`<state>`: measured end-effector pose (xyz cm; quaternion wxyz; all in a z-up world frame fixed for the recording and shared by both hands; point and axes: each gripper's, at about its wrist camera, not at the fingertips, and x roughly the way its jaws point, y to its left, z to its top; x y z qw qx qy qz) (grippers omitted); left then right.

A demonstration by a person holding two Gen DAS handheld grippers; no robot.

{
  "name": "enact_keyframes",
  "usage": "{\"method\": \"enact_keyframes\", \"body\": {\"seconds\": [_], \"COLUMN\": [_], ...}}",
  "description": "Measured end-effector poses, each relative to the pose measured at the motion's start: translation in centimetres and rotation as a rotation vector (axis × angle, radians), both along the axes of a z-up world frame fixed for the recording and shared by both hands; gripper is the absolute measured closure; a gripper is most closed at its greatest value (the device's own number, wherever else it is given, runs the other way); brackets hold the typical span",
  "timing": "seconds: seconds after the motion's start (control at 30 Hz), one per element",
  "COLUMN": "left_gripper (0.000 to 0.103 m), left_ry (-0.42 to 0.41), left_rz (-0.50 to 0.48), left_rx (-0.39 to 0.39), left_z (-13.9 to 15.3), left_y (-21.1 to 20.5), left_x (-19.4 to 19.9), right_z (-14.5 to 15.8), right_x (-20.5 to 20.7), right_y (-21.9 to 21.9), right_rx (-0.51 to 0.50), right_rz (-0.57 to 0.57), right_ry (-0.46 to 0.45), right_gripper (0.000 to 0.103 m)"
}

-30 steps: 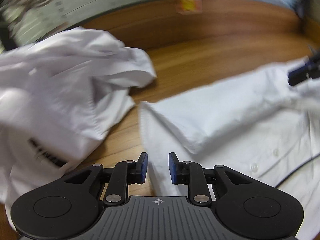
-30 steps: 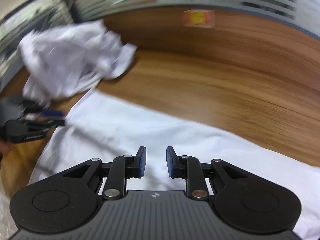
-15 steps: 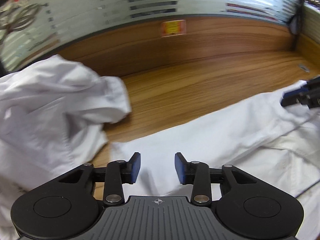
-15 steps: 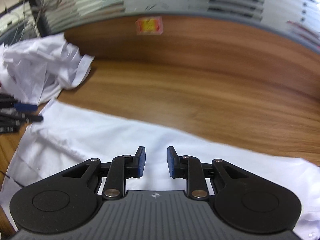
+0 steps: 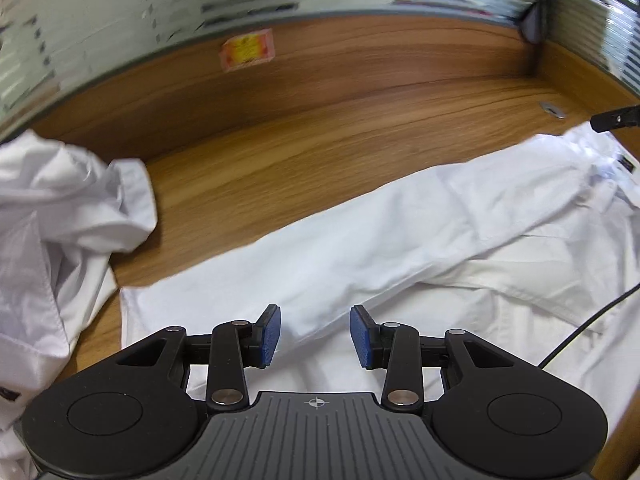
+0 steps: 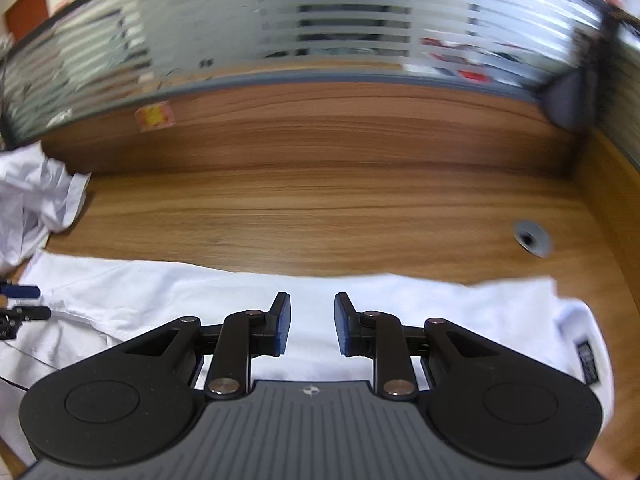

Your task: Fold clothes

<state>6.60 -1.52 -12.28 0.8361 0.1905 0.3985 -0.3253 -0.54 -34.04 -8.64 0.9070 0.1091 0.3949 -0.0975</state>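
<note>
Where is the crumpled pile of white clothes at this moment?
The crumpled pile lies at the left edge of the left wrist view, on the wooden desk, just left of the flat shirt. The right wrist view shows it far left too.

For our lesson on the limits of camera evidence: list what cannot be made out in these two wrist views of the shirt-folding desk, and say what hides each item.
- Small orange-yellow wall sticker: print blurred in both views.
- Black label on the flat white shirt: text too small, right view.
- Shirt's near part: hidden behind the left gripper and right gripper.
- Crumpled white garment pile: cut off by left edge, left view.
- Thin black cable: runs off right edge.
</note>
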Motion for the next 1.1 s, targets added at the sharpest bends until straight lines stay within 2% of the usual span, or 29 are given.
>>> {"method": "enact_keyframes", "body": {"seconds": [0.13, 0.3, 0.57, 0.73, 0.9, 1.1], "left_gripper": [0.062, 0.058, 0.057, 0.058, 0.058, 0.060], "left_ry": [0.021, 0.040, 0.056, 0.104, 0.138, 0.219], "left_rz": [-0.026, -0.113, -0.238, -0.297, -0.355, -0.318], "left_rx": [-0.056, -0.127, -0.153, -0.183, -0.160, -0.124], "left_z": [2.2, 4.5, 5.2, 4.5, 2.8, 0.0], "left_y": [-0.9, -3.4, -10.8, -16.1, -21.4, -25.3], "left_x": [-1.6, -4.8, -10.0, -12.1, -13.6, -14.6], "right_z": [1.1, 1.6, -0.1, -2.6, -5.1, -6.3], "right_x": [-4.7, -11.0, -17.8, -19.4, -18.8, -17.4], "right_y": [-2.5, -5.5, -9.7, -12.4, -14.3, -15.6], "right_rx": [0.007, -0.016, -0.037, -0.027, 0.006, 0.046], "right_rz": [-0.060, -0.109, -0.090, -0.058, 0.017, 0.109], "right_ry": [0.014, 0.057, 0.127, 0.154, 0.177, 0.176], "right_gripper": [0.076, 0.076, 0.073, 0.069, 0.069, 0.066]}}
